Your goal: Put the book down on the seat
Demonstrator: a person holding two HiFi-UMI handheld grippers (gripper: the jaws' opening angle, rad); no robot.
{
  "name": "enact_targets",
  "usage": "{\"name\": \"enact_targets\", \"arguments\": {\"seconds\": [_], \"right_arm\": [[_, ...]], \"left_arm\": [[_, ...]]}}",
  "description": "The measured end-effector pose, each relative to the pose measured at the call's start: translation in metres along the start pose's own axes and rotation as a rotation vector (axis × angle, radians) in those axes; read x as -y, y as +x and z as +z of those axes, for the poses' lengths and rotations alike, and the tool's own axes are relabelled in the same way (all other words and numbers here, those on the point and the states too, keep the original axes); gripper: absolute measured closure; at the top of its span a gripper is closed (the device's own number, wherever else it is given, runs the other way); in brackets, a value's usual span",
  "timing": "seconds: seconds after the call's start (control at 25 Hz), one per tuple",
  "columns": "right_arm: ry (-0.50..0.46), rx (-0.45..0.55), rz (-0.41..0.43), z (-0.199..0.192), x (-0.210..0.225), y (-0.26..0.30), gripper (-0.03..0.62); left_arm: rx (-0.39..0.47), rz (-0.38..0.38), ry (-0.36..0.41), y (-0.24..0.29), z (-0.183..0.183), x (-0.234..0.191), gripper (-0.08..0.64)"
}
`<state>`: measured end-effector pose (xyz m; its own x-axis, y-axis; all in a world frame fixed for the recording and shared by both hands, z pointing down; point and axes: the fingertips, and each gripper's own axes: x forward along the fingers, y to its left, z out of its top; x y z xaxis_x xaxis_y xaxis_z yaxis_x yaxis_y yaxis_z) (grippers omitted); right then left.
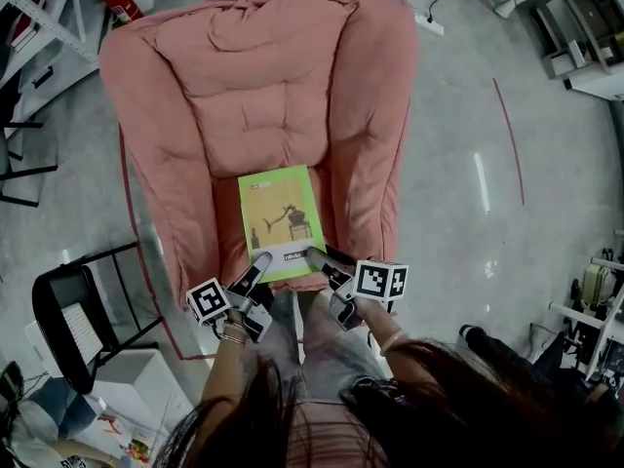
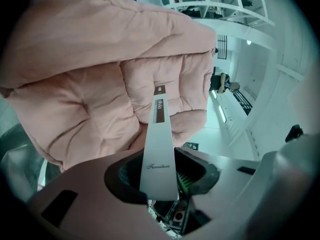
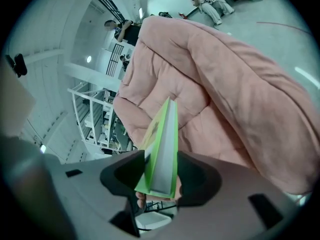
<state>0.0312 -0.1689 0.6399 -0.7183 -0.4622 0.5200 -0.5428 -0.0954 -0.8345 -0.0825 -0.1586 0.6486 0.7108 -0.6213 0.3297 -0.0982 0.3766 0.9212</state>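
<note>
A green-covered book [image 1: 280, 220] lies flat over the seat [image 1: 327, 198] of a pink padded armchair [image 1: 263, 76]; I cannot tell whether it rests on the cushion. My left gripper [image 1: 261, 261] is shut on the book's near left corner. In the left gripper view the white spine [image 2: 159, 149] fills the gap between the jaws of that gripper [image 2: 159, 181]. My right gripper [image 1: 317, 256] holds the near right corner. In the right gripper view the page edge [image 3: 162, 154] stands between the jaws of that gripper [image 3: 157, 176], both touching the covers.
A black folding chair [image 1: 73, 310] and a white box [image 1: 136, 388] stand left of me. A fire extinguisher [image 1: 119, 6] and metal shelving sit at the back left, a power strip [image 1: 429, 22] behind the armchair. Grey floor lies to the right.
</note>
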Motion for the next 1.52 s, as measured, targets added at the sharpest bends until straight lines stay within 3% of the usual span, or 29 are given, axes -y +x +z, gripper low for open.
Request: {"name": "enact_targets", "arguments": {"seconds": [0.4,1.12,1.28,1.52], "right_arm": [[0.067,-0.054,-0.031,-0.02,0.043,-0.005,0.388],[0.087,-0.103,-0.062,-0.033,0.089,0.022,0.387],[0.08,-0.115,-0.065,-0.035,0.097,0.027,0.386],[0.092,-0.103,-0.071,-0.041,0.107,0.033,0.385]], "left_arm": [[0.025,0.053,-0.045,0.008,-0.023,-0.038,0.405],[0.023,0.087,-0.093,0.024,-0.015,-0.089,0.402],[0.026,0.142,-0.12,0.022,-0.017,-0.106,0.4],[0.013,0.123,-0.104,0.028,-0.014,-0.112,0.4]]}}
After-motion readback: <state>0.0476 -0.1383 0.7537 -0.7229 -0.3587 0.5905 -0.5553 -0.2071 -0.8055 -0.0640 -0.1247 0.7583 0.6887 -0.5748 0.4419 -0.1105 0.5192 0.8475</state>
